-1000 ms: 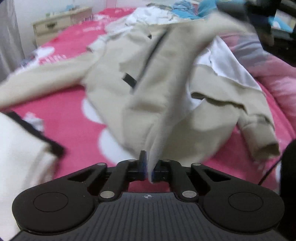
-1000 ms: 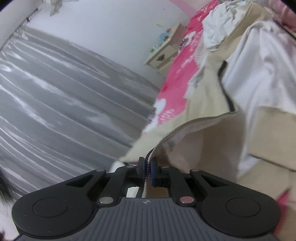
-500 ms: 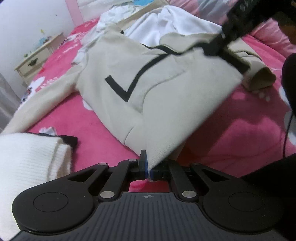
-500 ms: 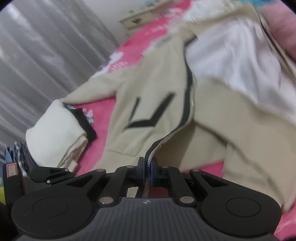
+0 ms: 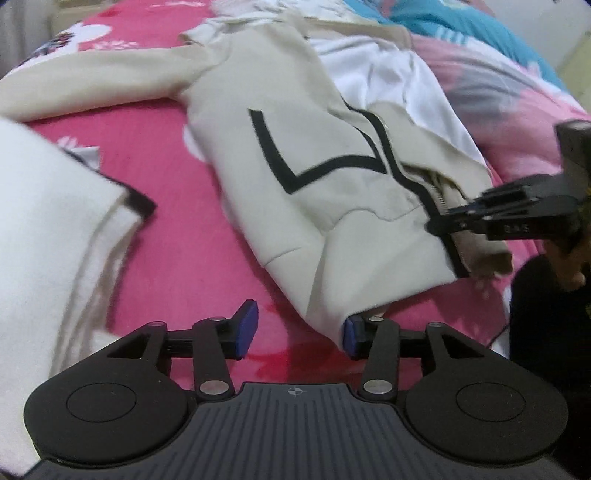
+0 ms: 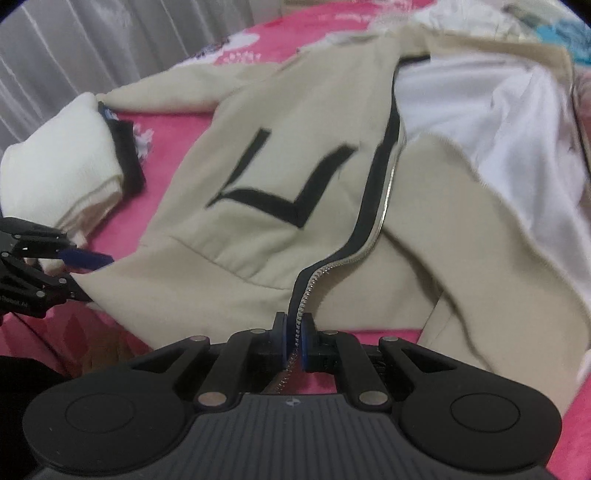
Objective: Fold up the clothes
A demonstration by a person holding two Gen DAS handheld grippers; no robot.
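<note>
A beige zip jacket (image 5: 295,147) with black trim and white lining lies spread on the pink bedsheet (image 5: 166,229). My left gripper (image 5: 299,330) hovers at its lower hem corner with its jaws opening. The hem edge lies beside the right pad (image 5: 349,334), and neither pad presses on it. My right gripper (image 6: 293,343) is shut on the jacket's (image 6: 277,155) zipper edge near the bottom hem. In the left wrist view the right gripper (image 5: 439,223) reaches in from the right onto that zipper edge. The left gripper (image 6: 86,277) appears at the left edge of the right wrist view.
A folded white garment with a black band (image 5: 44,229) (image 6: 55,166) lies left of the jacket. Grey curtains (image 6: 92,37) hang beyond the bed. Blue cloth (image 5: 443,18) and other laundry sit at the far side. A person's dark sleeve (image 5: 546,325) is at the right.
My left gripper has let go of the jacket hem and its jaws have spread. The front panel, lifted before, now lies flat on the bed. My right gripper came down, still holding the zipper edge.
</note>
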